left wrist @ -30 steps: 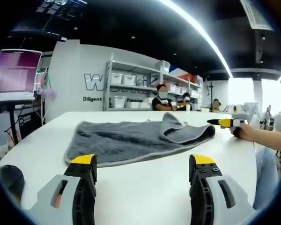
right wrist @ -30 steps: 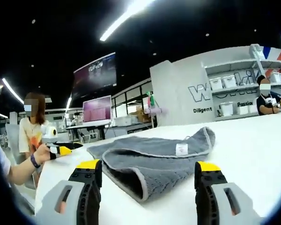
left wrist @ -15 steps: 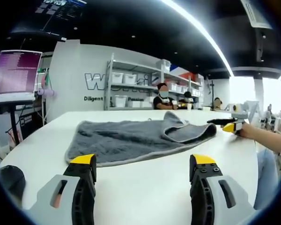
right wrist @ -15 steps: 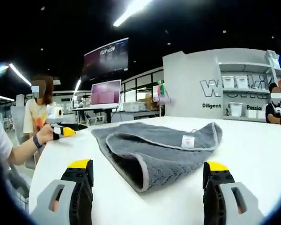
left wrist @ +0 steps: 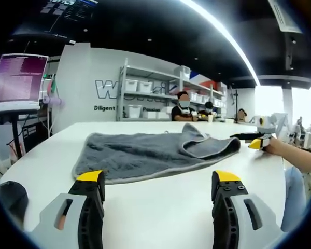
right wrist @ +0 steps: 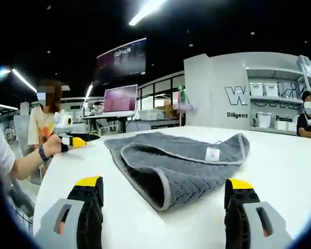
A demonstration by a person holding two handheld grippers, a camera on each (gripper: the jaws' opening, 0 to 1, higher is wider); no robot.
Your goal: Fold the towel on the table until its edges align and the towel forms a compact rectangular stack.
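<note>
**Grey towel half-folded on white table, both grippers spread**

White table (left wrist: 160,207) under shelving of bins (left wrist: 145,93) fills the left gripper view: the grey towel (left wrist: 140,155) lies flat beyond the left gripper (left wrist: 158,181), whose jaws stand apart, holding nothing, short of the cloth. Its far right corner is turned over.

From the right gripper view, the towel's doubled fold (right wrist: 160,176) faces the camera, a white label (right wrist: 212,154) on top. The right gripper (right wrist: 163,189) is likewise spread, just before the fold. A monitor (right wrist: 121,99) stands behind.

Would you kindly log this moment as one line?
towel: partly folded on table | left gripper: open, empty | right gripper: open, empty
</note>
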